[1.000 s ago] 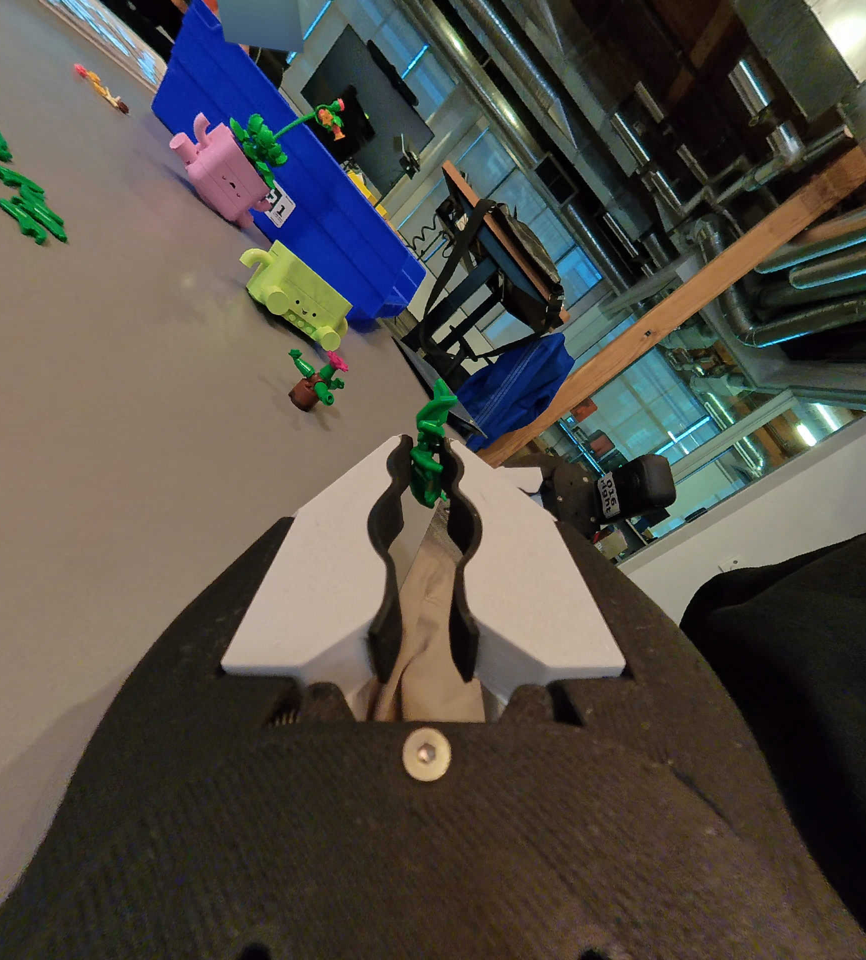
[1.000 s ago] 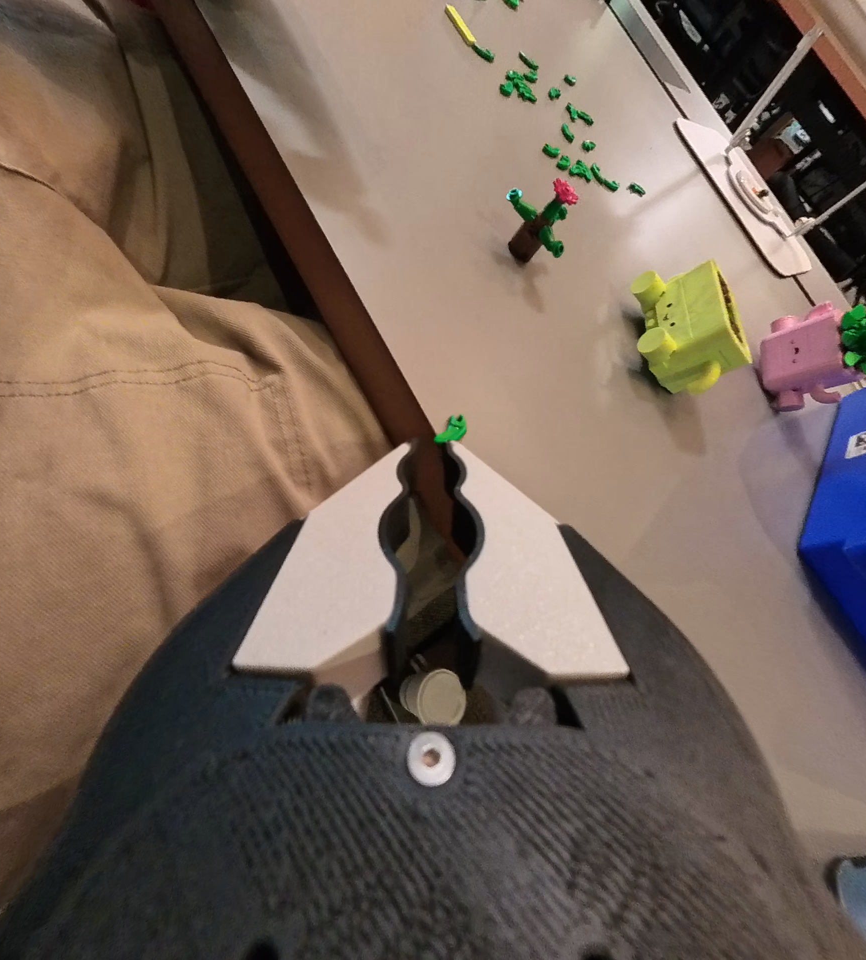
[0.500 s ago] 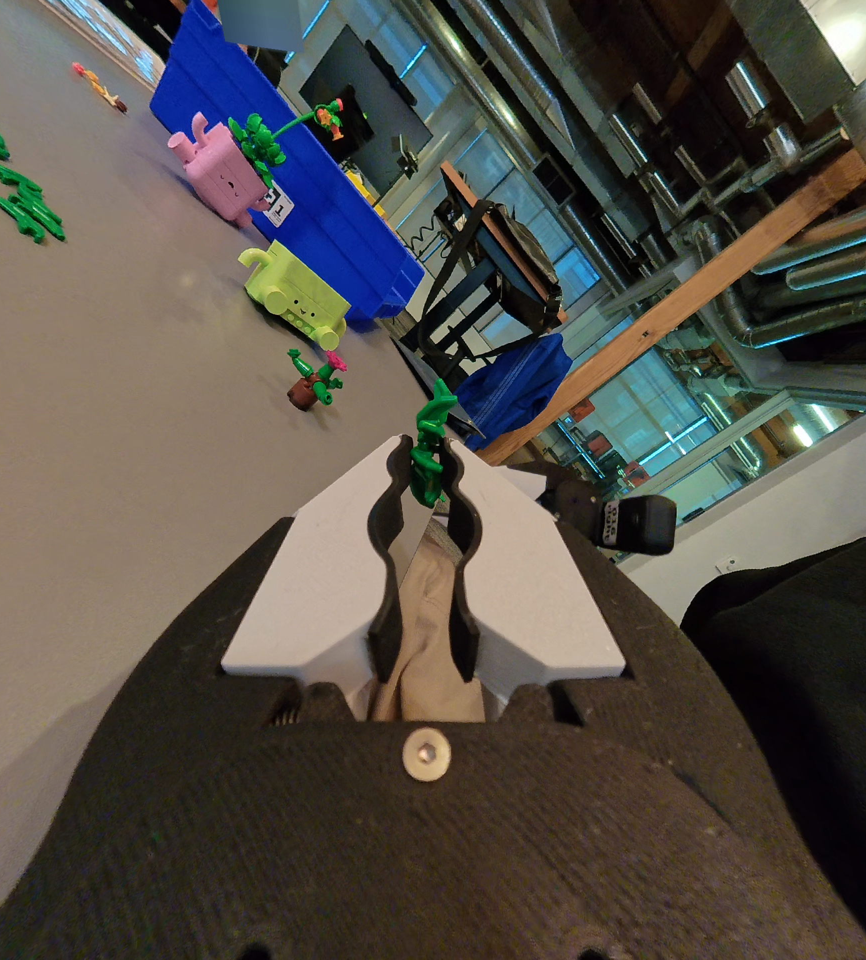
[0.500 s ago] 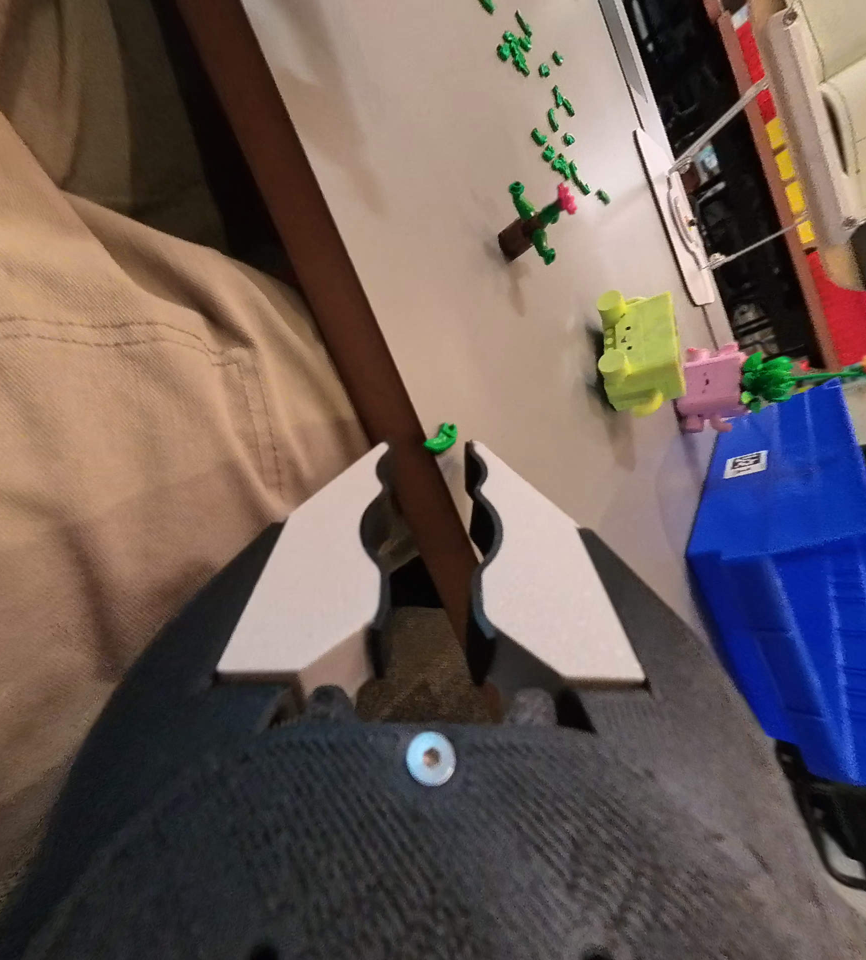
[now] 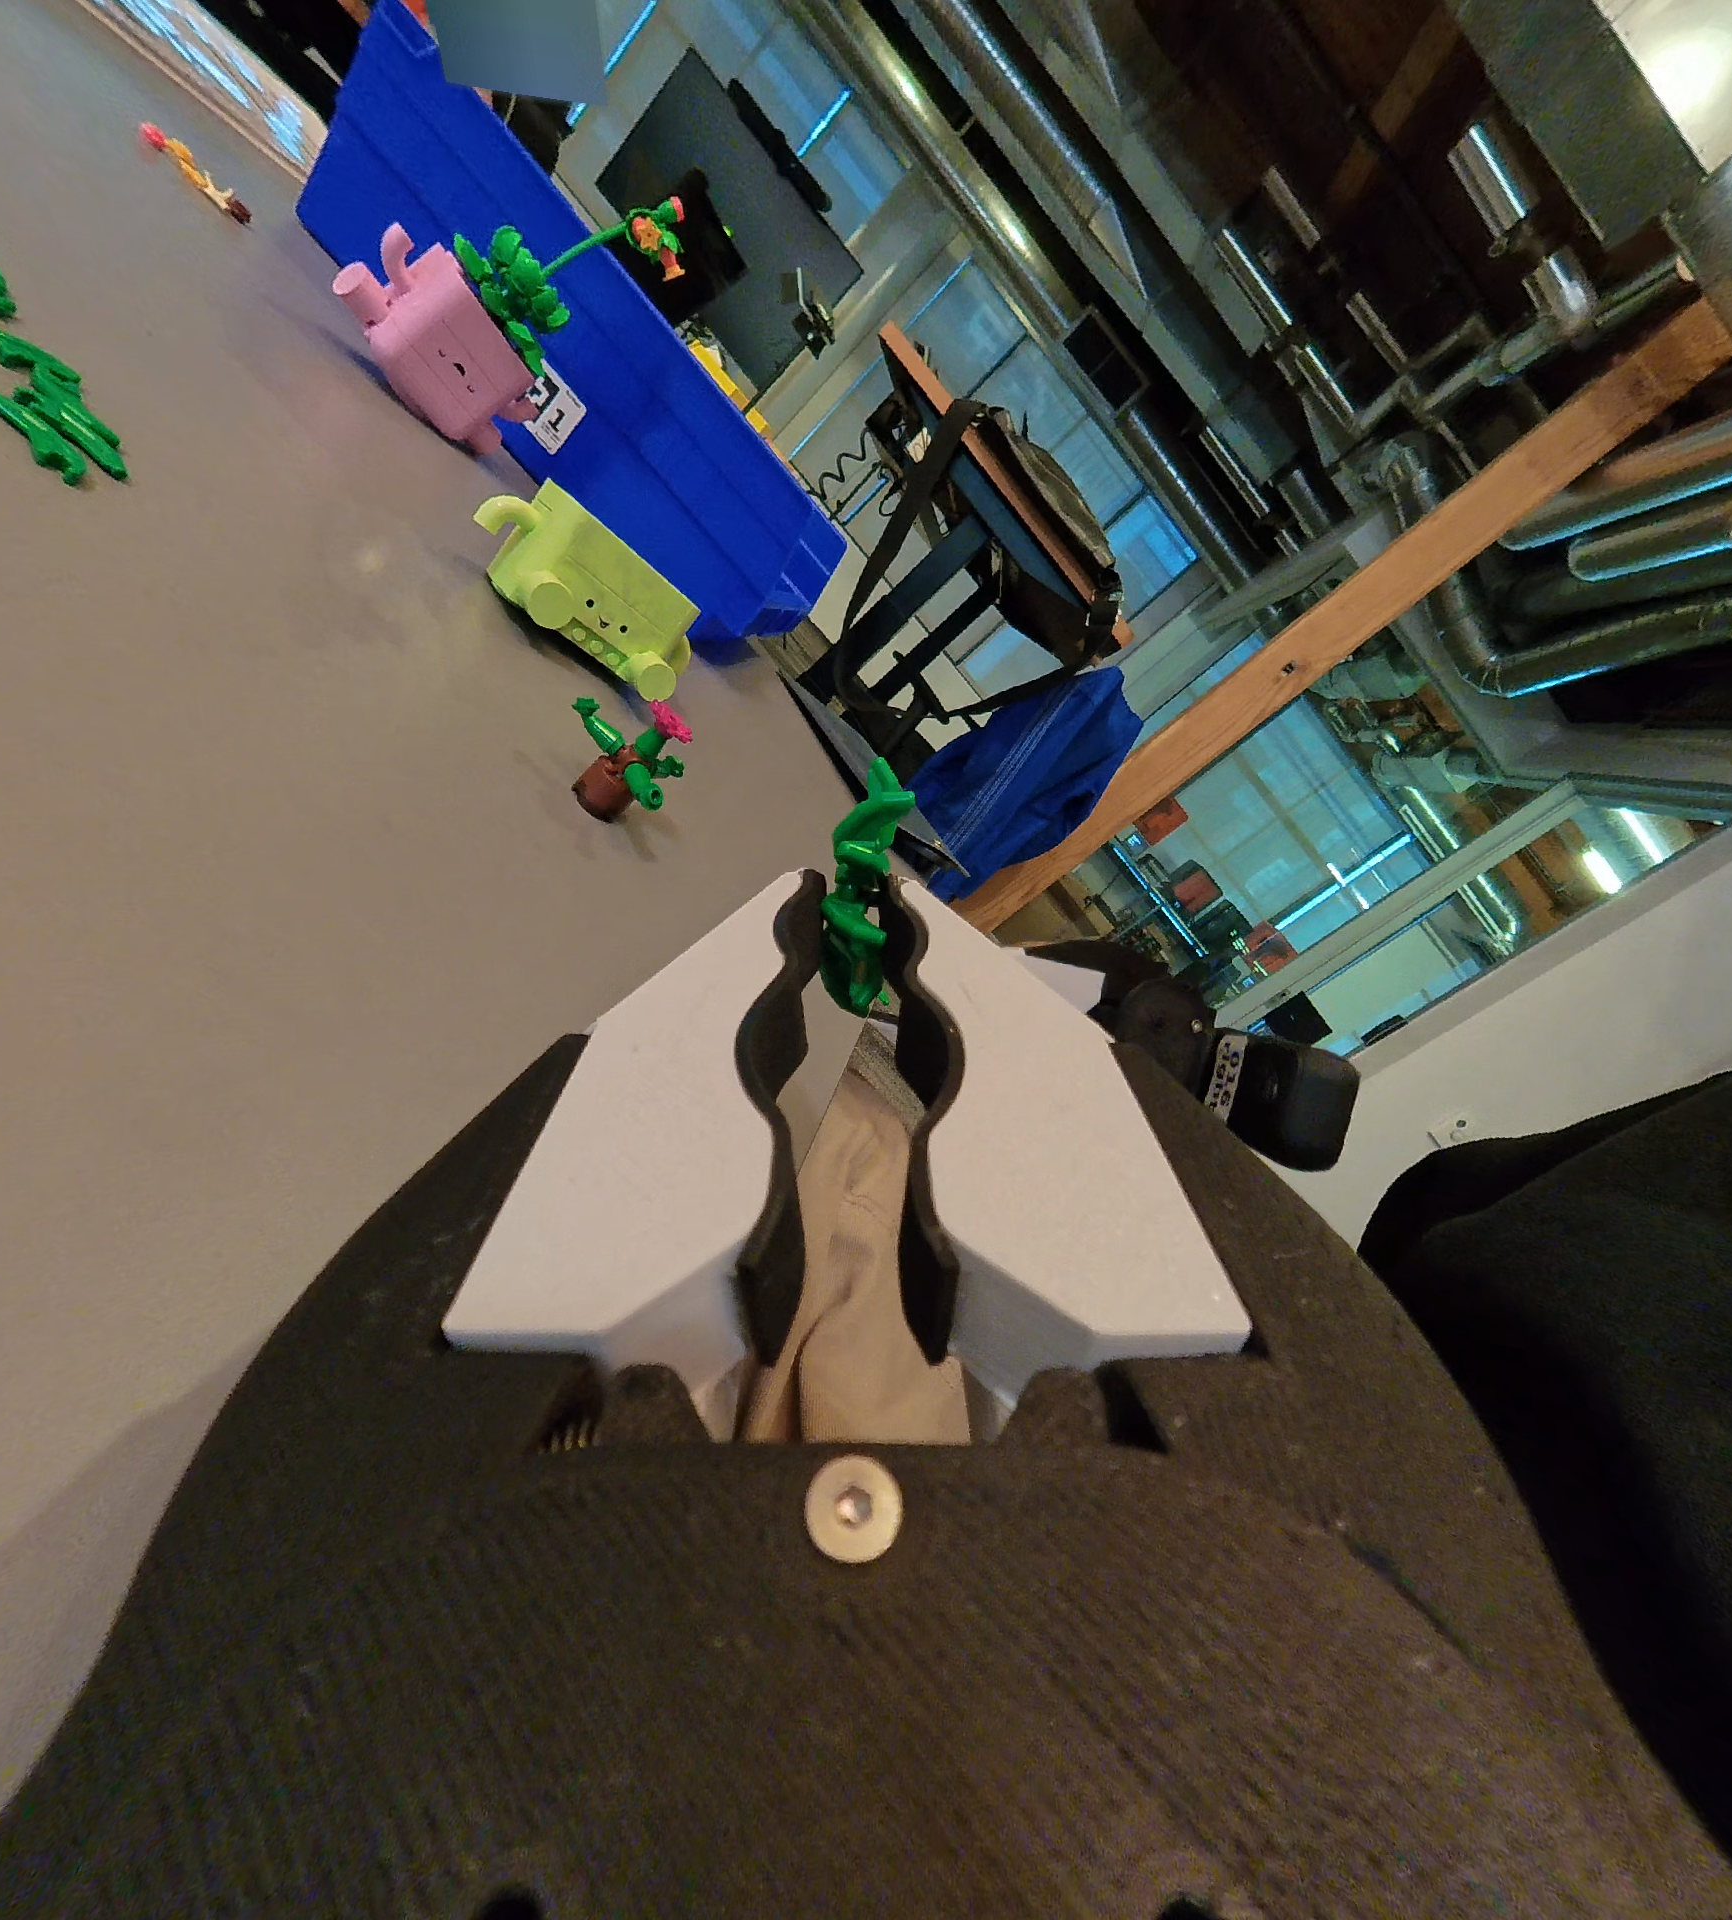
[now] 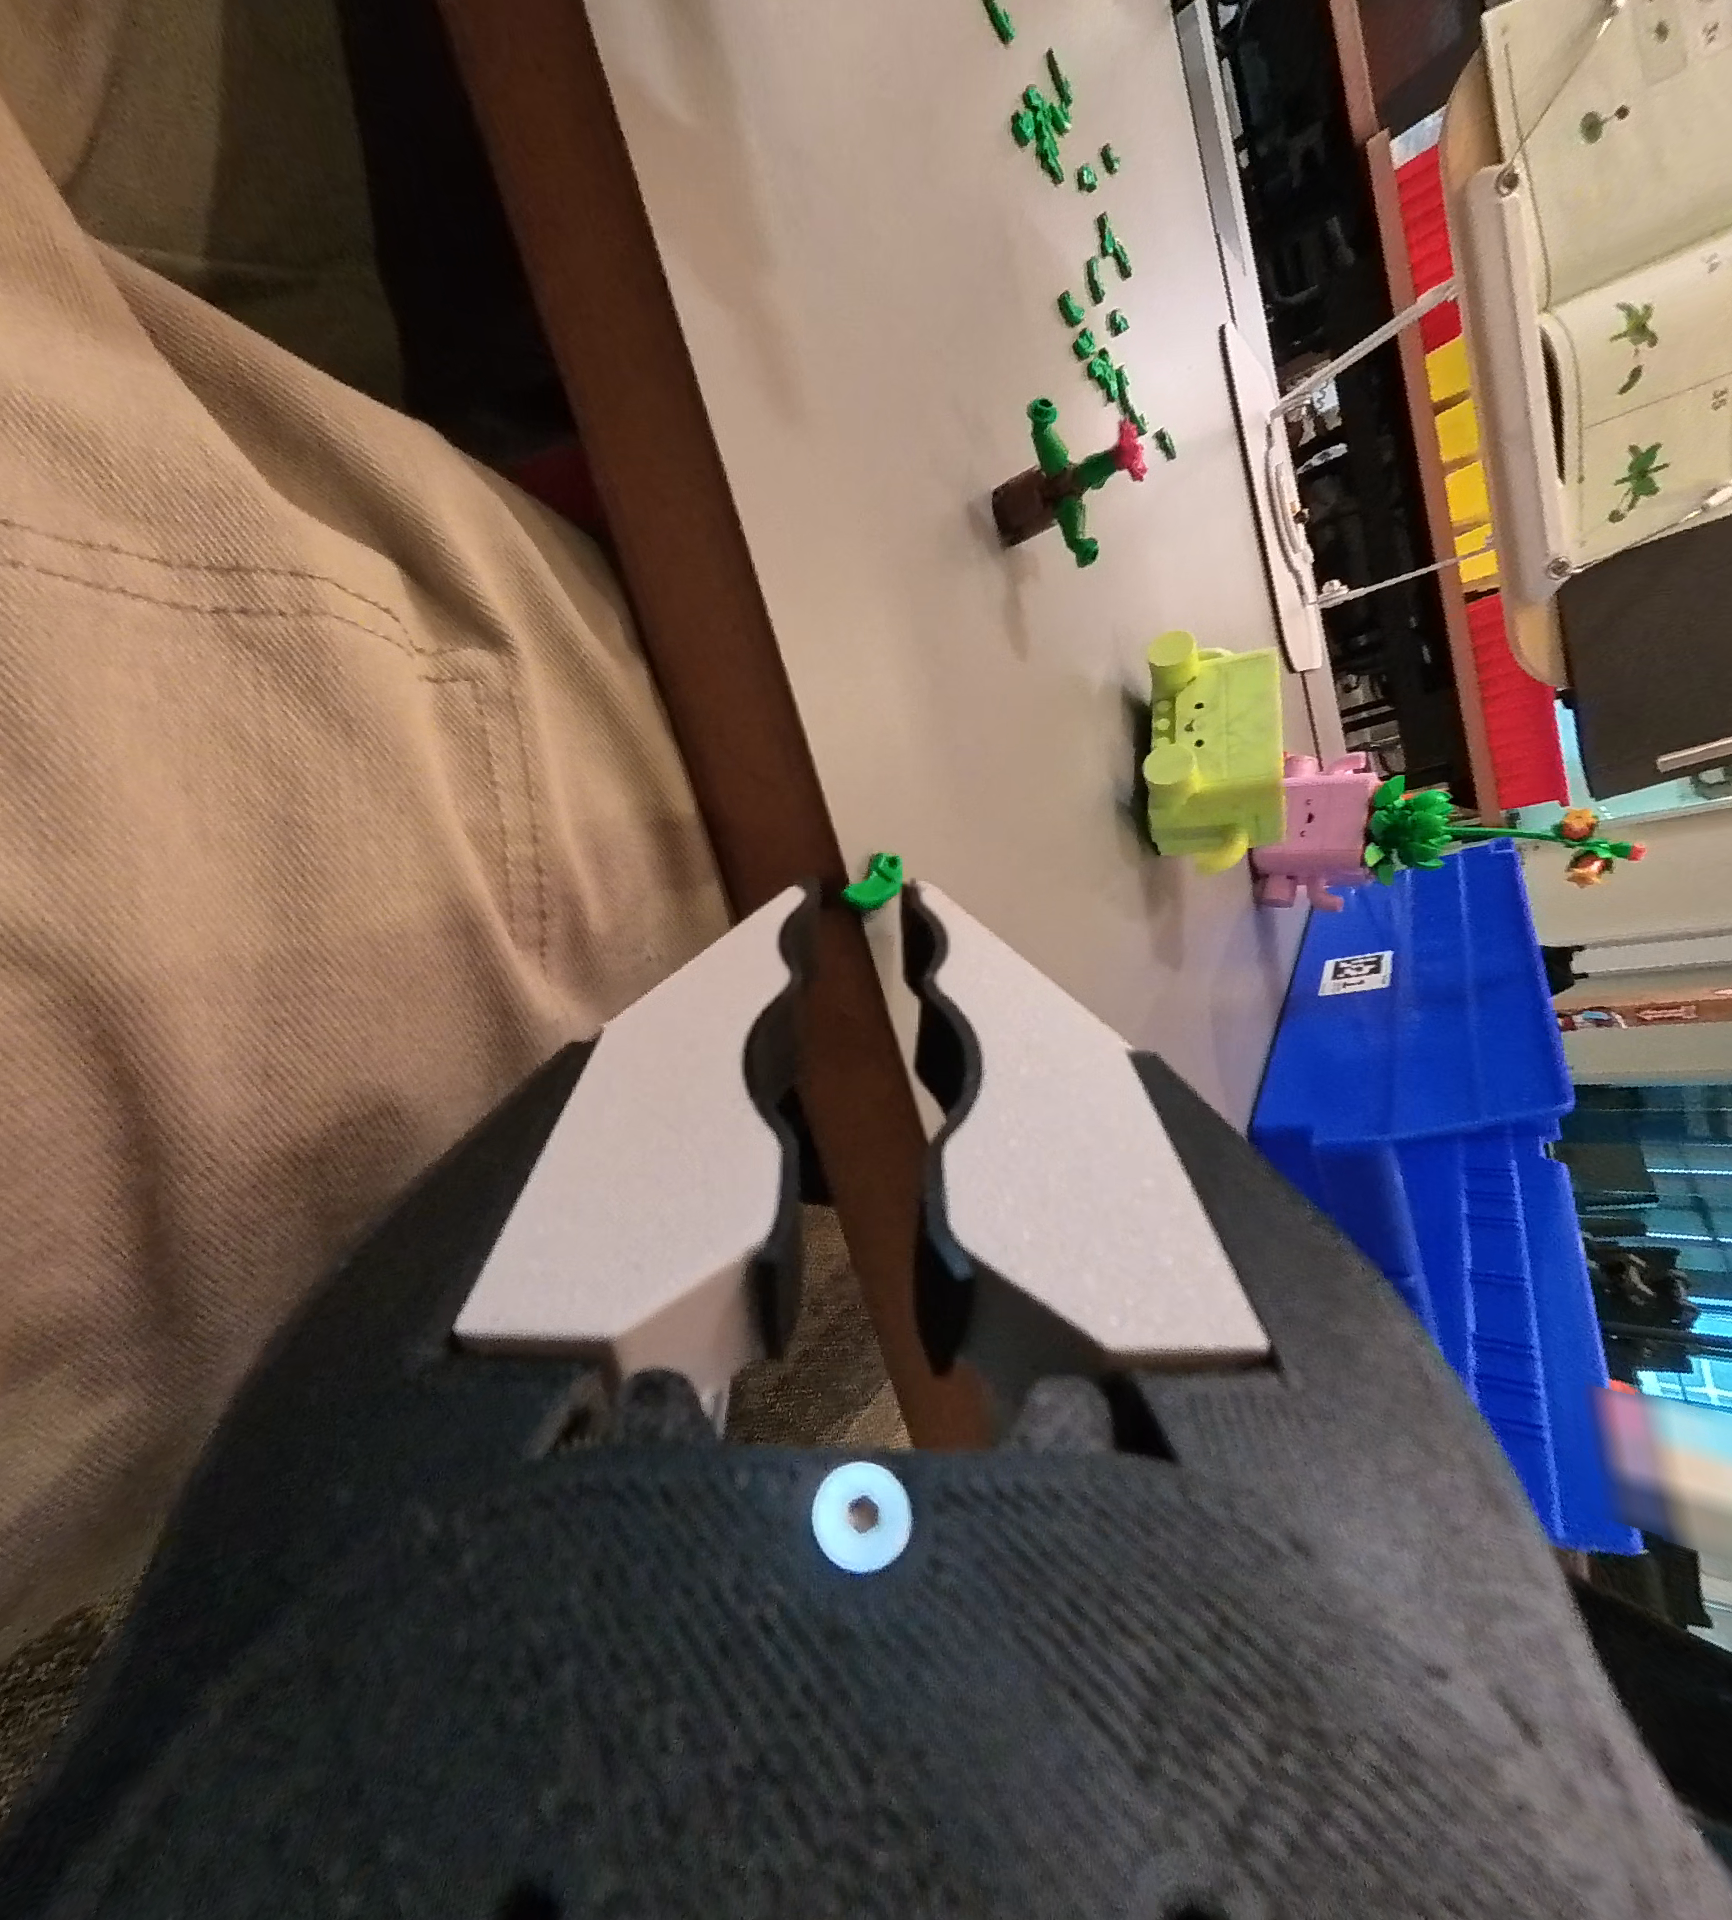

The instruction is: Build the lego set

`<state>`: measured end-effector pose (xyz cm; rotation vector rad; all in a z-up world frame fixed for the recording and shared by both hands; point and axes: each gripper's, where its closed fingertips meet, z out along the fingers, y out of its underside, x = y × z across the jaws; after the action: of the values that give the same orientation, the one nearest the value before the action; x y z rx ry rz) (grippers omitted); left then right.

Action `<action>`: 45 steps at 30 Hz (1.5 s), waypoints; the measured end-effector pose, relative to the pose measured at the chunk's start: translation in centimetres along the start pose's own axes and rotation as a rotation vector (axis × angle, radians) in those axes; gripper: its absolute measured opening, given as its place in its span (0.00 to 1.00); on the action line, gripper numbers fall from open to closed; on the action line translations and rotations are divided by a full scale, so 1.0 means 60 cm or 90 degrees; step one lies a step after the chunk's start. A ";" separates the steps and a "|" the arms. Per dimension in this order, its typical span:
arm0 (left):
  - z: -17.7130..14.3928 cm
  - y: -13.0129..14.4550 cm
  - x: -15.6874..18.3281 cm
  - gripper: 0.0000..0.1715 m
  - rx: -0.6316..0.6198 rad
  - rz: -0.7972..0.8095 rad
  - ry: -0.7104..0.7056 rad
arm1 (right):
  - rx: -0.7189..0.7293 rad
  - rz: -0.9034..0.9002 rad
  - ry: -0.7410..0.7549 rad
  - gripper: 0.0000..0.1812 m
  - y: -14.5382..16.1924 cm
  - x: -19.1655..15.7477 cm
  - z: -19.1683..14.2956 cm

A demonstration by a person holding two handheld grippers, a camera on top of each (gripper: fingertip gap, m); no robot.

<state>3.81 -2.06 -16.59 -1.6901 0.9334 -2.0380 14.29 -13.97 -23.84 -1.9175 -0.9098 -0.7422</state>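
Observation:
My left gripper (image 5: 857,914) is shut on a green leafy stem (image 5: 867,842), which sticks out past the tips over the table's near edge. My right gripper (image 6: 857,896) holds a small green piece (image 6: 872,881) at its tips, beside the brown table edge (image 6: 696,582). On the grey table (image 5: 166,831) stand a small brown pot with a green plant and pink flower (image 5: 628,764), a lime pot (image 5: 592,597) and a pink pot with leaves and a long flower stem (image 5: 436,343). They also show in the right wrist view: brown pot (image 6: 1059,488), lime pot (image 6: 1210,753), pink pot (image 6: 1319,831).
A blue bin (image 5: 633,416) stands behind the pots; it shows in the right wrist view (image 6: 1413,1091) too. Loose green pieces (image 5: 41,405) lie far left. An open booklet on a stand (image 6: 1651,312) is beyond the table. A person's beige trousers (image 6: 218,727) are below the edge. Tip to tip, the grippers are about 20 cm apart.
The right gripper has swung and tilted, so the table now looks more edge-on, with the green piece still at its tips. The left gripper has stayed almost still with its stem.

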 end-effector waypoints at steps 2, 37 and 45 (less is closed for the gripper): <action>0.000 0.000 0.000 0.05 0.000 -0.001 0.000 | 0.001 -0.006 -0.003 0.06 0.000 -0.003 0.000; 0.000 0.000 0.000 0.05 0.000 0.001 0.000 | 0.027 0.303 -0.367 0.07 -0.025 -0.093 -0.002; 0.000 0.000 0.000 0.05 0.000 0.001 0.000 | 0.126 0.348 -0.326 0.00 -0.053 -0.047 -0.025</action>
<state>3.83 -2.08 -16.59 -1.6888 0.9348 -2.0380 9.88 -15.00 -23.93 -2.0715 -0.6618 0.1640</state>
